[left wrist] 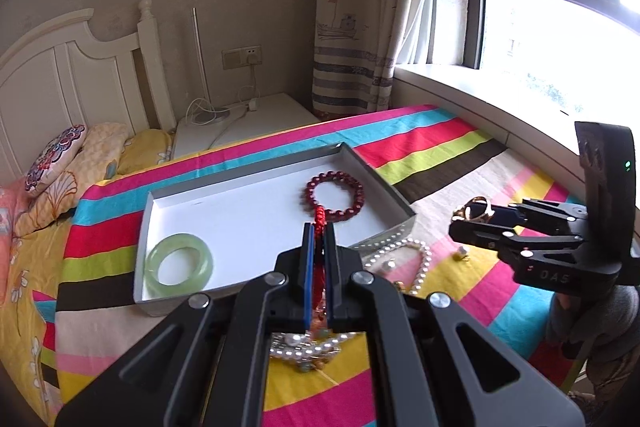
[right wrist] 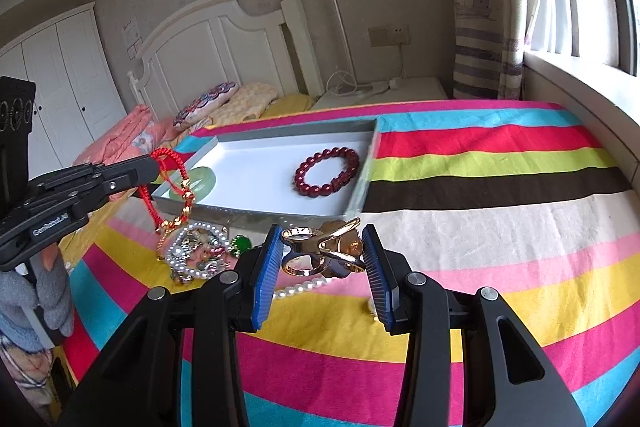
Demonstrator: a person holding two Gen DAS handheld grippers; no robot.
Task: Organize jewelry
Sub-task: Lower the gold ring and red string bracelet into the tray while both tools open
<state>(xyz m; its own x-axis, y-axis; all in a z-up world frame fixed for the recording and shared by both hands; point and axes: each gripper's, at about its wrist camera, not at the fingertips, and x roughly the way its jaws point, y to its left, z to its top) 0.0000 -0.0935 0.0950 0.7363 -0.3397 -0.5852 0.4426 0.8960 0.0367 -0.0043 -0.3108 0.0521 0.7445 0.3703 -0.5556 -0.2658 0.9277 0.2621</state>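
Note:
A shallow grey tray with a white floor (left wrist: pixel 224 211) (right wrist: pixel 256 183) lies on the striped bedspread. In it are a dark red bead bracelet (left wrist: pixel 335 195) (right wrist: pixel 327 171) and a pale green jade bangle (left wrist: pixel 178 263) (right wrist: pixel 199 180). My left gripper (left wrist: pixel 319 233) (right wrist: pixel 154 163) is shut on a red cord bracelet with gold beads (right wrist: pixel 176 195), which hangs above the pile near the tray's front edge. My right gripper (right wrist: pixel 323 247) (left wrist: pixel 476 213) is shut on a cluster of gold rings (right wrist: pixel 326 247) and holds it above the bedspread, right of the tray.
A pile of loose jewelry, pearl strands (right wrist: pixel 192 251) (left wrist: pixel 404 255) and a green stone (right wrist: pixel 240 242), lies on the bedspread in front of the tray. Pillows (right wrist: pixel 208 103) and a white headboard (right wrist: pixel 224 43) are behind. A window sill (left wrist: pixel 480 95) runs along the right.

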